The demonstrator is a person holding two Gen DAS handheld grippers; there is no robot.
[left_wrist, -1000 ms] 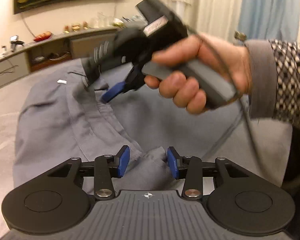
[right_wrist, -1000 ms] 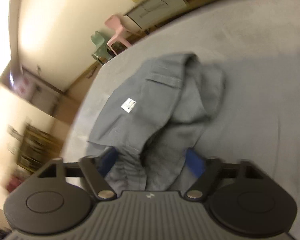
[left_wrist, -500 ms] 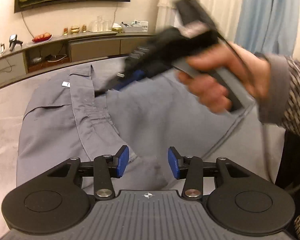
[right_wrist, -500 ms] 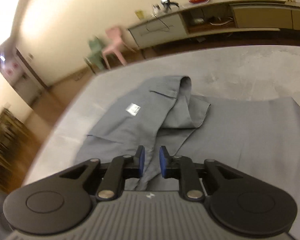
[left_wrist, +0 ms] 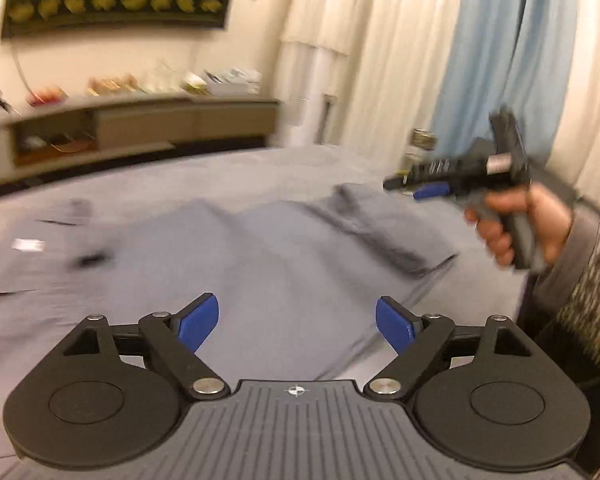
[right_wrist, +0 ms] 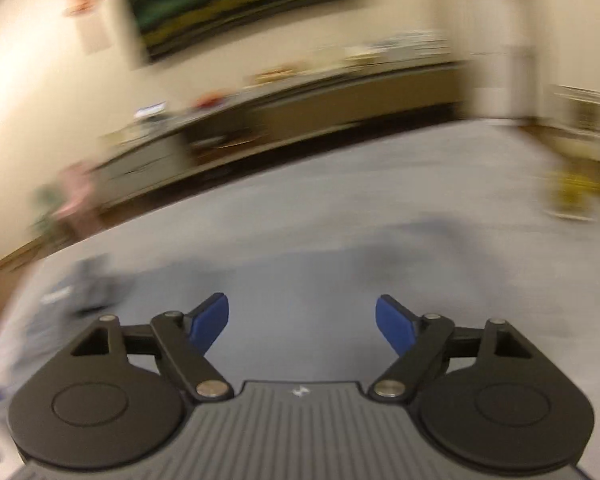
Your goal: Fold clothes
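the grey shirt (left_wrist: 260, 264) lies spread on the grey bed (left_wrist: 228, 176), one edge turned over into a thick band ahead and right of the left gripper (left_wrist: 298, 320). both grippers are wide open and hold nothing. the right gripper (left_wrist: 416, 190) hovers past that band. judged between folds: next comes a fresh pinch on a shirt edge.

Warm indoor light, moderately bright, no hard shadows. Both views motion-blurred; right wrist view far worse, background smeared sideways, wall painting (right_wrist: 240, 4) just streaks. Left wrist view: cabinet (left_wrist: 140, 128) soft at upper left, curtains (left_wrist: 500, 60) sharper. Fisheye bends edges, dark corners. Near gripper bodies crisp.
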